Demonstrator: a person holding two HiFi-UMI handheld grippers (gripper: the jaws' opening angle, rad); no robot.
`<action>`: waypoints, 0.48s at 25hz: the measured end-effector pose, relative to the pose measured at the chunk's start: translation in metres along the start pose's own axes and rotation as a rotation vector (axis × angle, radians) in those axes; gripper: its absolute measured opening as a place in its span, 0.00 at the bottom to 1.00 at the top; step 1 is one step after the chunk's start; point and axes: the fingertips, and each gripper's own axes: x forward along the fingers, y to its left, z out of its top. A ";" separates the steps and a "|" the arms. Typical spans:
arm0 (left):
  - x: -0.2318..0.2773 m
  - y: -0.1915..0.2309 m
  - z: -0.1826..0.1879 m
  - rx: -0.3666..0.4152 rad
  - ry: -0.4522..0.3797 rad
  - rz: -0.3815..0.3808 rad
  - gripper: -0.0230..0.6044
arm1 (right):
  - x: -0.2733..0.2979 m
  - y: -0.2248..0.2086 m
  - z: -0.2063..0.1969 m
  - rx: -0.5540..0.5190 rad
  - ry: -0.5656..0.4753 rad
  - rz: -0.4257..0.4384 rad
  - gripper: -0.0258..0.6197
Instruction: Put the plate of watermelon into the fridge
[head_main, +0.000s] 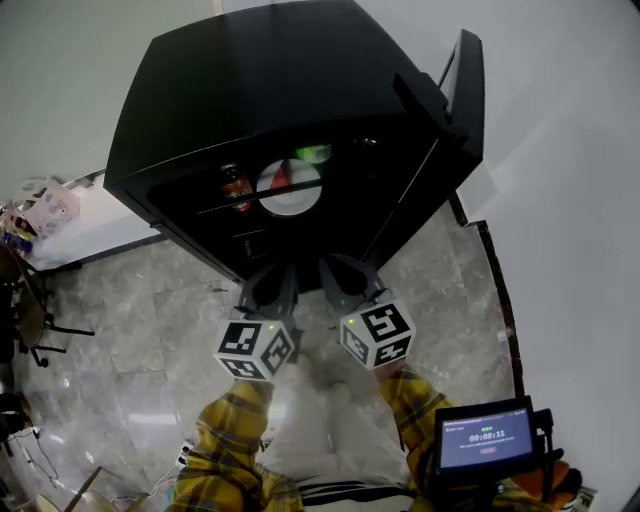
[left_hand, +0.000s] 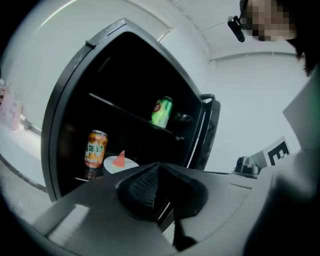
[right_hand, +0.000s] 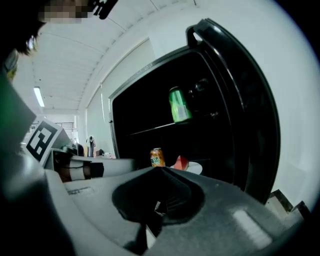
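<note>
Fridge (left_hand: 65, 125) interior dark, plate (left_hand: 113, 165) w/ watermelon (left_hand: 120, 159) part-hidden.

- It looks like a lab-style workroom, not a home kitchen.
- A black fridge (head_main: 300, 90) stands open on a polished stone-patterned floor (head_main: 130, 330) by a plain white wall (head_main: 560, 150).
- A white table (head_main: 90, 225), an office chair (head_main: 30, 320) and a ceiling strip light (right_hand: 38, 96) suggest a workspace.
</note>
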 end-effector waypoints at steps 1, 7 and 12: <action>-0.006 -0.008 0.006 0.000 -0.006 -0.011 0.04 | -0.009 0.004 0.006 -0.005 0.000 0.004 0.04; -0.044 -0.053 0.018 0.021 0.038 -0.081 0.04 | -0.063 0.027 0.041 -0.025 -0.012 0.033 0.04; -0.090 -0.100 0.038 0.011 0.046 -0.135 0.04 | -0.115 0.048 0.077 -0.022 -0.033 0.045 0.04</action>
